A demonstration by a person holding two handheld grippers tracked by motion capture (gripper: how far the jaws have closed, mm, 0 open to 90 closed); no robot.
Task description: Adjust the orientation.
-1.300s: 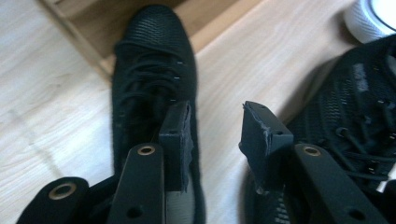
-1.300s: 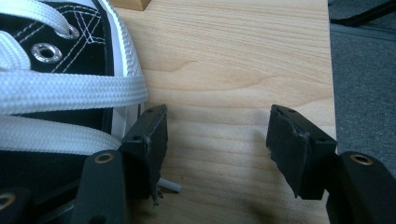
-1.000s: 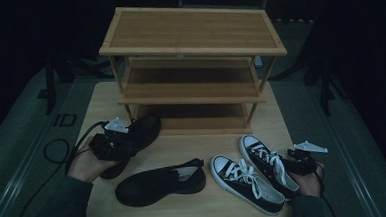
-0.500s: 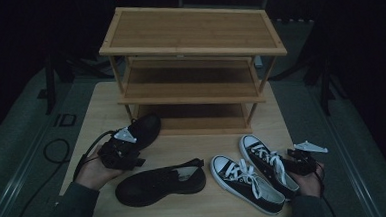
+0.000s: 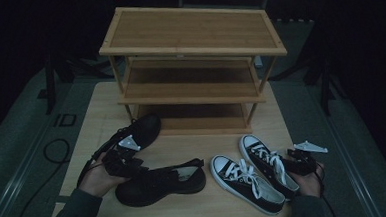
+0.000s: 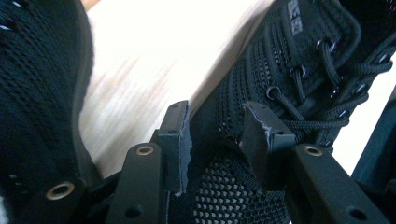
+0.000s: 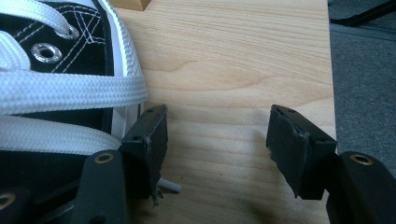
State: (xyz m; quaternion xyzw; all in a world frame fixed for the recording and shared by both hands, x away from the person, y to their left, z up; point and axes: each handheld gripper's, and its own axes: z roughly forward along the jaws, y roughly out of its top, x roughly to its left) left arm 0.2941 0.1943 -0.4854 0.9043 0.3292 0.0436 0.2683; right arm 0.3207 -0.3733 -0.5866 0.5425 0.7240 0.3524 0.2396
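Black mesh shoe (image 6: 261, 93) sits clamped at its collar between the left gripper (image 6: 219, 135) pads. Right gripper (image 7: 215, 140) (jaws wide, holding nothing) rests beside the sneaker (image 7: 51, 70). Keep the grip firm and the shoe level toward the rack (image 5: 192, 43).

Nothing legible anywhere. On the tongue of the black mesh shoe (image 6: 280, 84), upper right of the left gripper view, a small grey label (image 6: 294, 16) with marks too blurred to make out. On the floor at centre left of the high view, a pale marking (image 5: 67, 119), perhaps letters, not readable.
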